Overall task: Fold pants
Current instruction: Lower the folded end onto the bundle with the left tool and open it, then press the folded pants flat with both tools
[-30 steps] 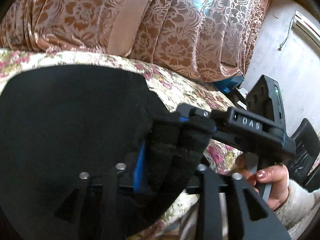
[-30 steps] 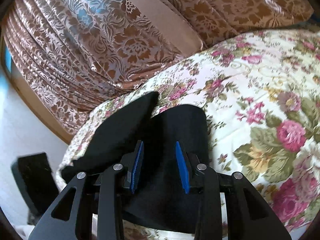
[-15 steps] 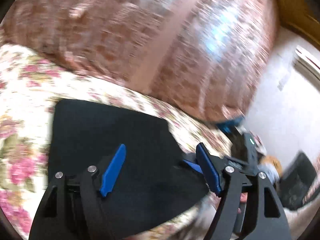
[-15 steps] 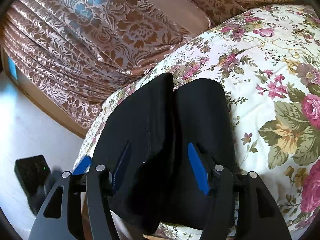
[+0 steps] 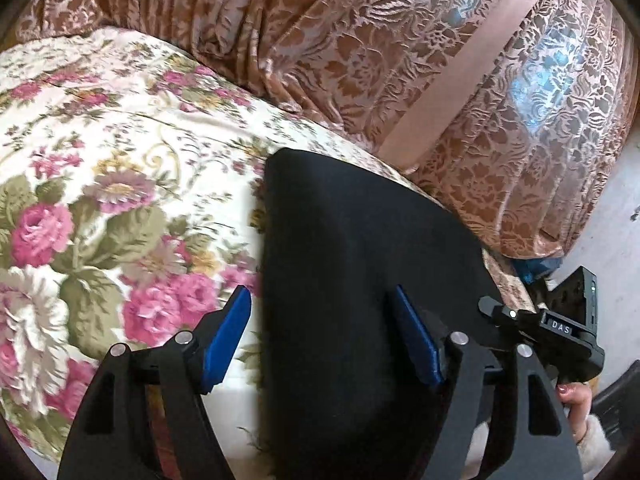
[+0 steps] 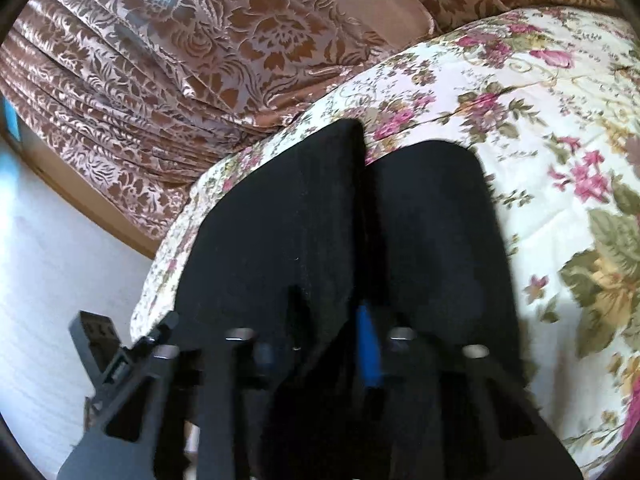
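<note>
The black pants (image 5: 360, 264) lie on the floral bedspread (image 5: 100, 152), folded into a long dark shape. My left gripper (image 5: 320, 340) is open and empty, its blue pads straddling the pants' left edge just above the cloth. In the right wrist view the pants (image 6: 320, 232) show two side-by-side layers. My right gripper (image 6: 332, 344) is low over them and looks shut on a fold of the black cloth; only one blue pad (image 6: 368, 352) shows and the view is blurred. The right gripper's body (image 5: 560, 328) appears at the left wrist view's right edge.
A brown floral curtain (image 5: 400, 60) hangs behind the bed. The bed's edge and a white wall (image 6: 60, 272) lie left of the pants in the right wrist view. A hand (image 5: 576, 400) holds the right gripper.
My left gripper has let go of the cloth, opened and swung left over the bedspread. My right gripper opened, then closed down on the pants.
</note>
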Demonstrator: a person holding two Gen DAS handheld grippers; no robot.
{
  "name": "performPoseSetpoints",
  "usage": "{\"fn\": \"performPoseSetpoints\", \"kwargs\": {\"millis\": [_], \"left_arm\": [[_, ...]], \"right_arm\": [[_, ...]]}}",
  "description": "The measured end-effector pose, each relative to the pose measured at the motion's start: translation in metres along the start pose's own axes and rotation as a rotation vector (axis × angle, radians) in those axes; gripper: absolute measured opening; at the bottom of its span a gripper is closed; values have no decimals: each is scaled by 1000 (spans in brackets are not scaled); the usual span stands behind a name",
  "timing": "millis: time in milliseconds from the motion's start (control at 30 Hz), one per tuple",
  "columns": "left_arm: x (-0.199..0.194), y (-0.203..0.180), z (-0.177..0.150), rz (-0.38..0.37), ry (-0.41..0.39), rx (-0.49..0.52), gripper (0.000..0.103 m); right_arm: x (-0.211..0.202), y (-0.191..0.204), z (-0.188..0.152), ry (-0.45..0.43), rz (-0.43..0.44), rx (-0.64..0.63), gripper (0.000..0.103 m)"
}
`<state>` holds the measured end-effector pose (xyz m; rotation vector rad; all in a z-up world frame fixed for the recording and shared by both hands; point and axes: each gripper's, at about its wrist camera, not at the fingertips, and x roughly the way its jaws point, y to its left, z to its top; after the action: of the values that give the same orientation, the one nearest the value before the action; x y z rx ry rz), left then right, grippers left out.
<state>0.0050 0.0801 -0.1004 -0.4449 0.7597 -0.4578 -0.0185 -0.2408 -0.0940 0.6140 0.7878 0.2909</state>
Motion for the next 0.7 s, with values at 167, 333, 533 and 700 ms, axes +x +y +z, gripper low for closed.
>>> {"fn": "performPoseSetpoints", "kwargs": {"millis": [167, 333, 533, 700], "left_arm": [[-11, -52, 1, 2, -54, 199, 71], [-9, -98, 7, -40, -64, 347, 71], [13, -117, 3, -43, 1, 412, 71], [30, -114, -11, -28, 56, 424, 71]], "right_arm": [[-28, 18, 11, -65, 56, -31, 13], [-54, 26, 28, -113, 32, -81, 13], [-62, 6, 30, -114, 10, -41, 13], [-54, -18, 15, -92, -47, 8, 13]]}}
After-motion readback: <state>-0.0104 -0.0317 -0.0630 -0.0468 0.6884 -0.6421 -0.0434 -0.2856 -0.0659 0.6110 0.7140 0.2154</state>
